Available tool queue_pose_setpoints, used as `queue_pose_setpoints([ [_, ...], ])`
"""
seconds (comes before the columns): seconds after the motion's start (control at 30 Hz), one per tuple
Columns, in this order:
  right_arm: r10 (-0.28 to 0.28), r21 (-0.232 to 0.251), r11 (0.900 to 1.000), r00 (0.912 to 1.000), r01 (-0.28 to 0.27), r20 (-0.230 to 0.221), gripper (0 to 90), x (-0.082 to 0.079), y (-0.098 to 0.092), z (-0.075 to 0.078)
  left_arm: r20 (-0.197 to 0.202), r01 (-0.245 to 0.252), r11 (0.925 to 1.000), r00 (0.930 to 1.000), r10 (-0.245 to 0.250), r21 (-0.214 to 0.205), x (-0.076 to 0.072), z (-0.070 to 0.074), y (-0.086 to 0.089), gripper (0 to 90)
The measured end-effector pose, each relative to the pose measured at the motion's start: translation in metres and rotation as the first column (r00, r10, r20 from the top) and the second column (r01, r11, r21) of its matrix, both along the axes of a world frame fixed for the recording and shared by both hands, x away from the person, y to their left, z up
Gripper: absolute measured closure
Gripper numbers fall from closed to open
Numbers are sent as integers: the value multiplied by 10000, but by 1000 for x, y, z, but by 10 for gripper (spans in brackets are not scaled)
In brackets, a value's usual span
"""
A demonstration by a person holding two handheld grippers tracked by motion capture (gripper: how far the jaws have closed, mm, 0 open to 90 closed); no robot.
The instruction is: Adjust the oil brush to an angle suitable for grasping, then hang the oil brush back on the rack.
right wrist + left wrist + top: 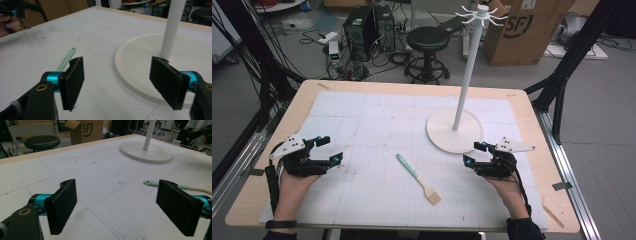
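**One brush on the mat, two grippers with nothing in them**

We count one silicone basting brush (417, 178) on the tabletop (532, 150): a mint-green handle with a pale tan head, lying flat on the white gridded mat (377, 125) between our two hands, handle end pointing up and left, head toward the near edge. It touches neither gripper.

We hold two grippers. The left gripper (328, 150) rests at the left side of the mat, its fingers (62, 203) spread wide with bare mat between them; in the left gripper view the brush (183, 187) lies beyond the right-hand finger. The right gripper (474, 153) sits just beside the near rim of the stand's base, its fingers (73, 81) released and well apart, grasping nothing; in the right gripper view the green handle (67, 59) shows behind the left-hand finger.

One white hanging stand (464, 75) rises from a round base on the far right of the mat, with a ring of hooks at its top
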State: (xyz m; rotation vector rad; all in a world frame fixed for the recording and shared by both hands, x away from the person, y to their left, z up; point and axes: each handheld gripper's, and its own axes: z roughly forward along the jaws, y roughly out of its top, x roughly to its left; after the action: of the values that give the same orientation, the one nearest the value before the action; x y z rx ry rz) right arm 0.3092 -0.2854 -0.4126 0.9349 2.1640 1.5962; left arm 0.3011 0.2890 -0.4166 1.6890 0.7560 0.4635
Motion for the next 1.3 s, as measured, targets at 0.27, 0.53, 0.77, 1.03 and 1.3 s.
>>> queue_pose_setpoints([
  [0.27,-437,95,9990,9989,435,151,177,-2,-9,0,6,-44,10000,10000,44,-36,0,0,-1,174],
  [0.53,-418,86,9991,9991,417,123,175,-3,-7,0,24,-87,9999,10000,87,-89,0,1,2,174],
  [0.77,-243,34,9997,9997,243,84,171,-3,0,1,44,-95,9999,9999,95,-81,-2,3,2,174],
  [1.03,271,-207,9994,9996,-272,-93,169,-5,21,-1,60,-63,9999,10000,63,-81,-4,4,2,174],
  [1.3,811,-647,9944,9958,-838,-424,169,-7,52,-6,70,-91,9999,9999,91,-100,-6,5,3,174],
])
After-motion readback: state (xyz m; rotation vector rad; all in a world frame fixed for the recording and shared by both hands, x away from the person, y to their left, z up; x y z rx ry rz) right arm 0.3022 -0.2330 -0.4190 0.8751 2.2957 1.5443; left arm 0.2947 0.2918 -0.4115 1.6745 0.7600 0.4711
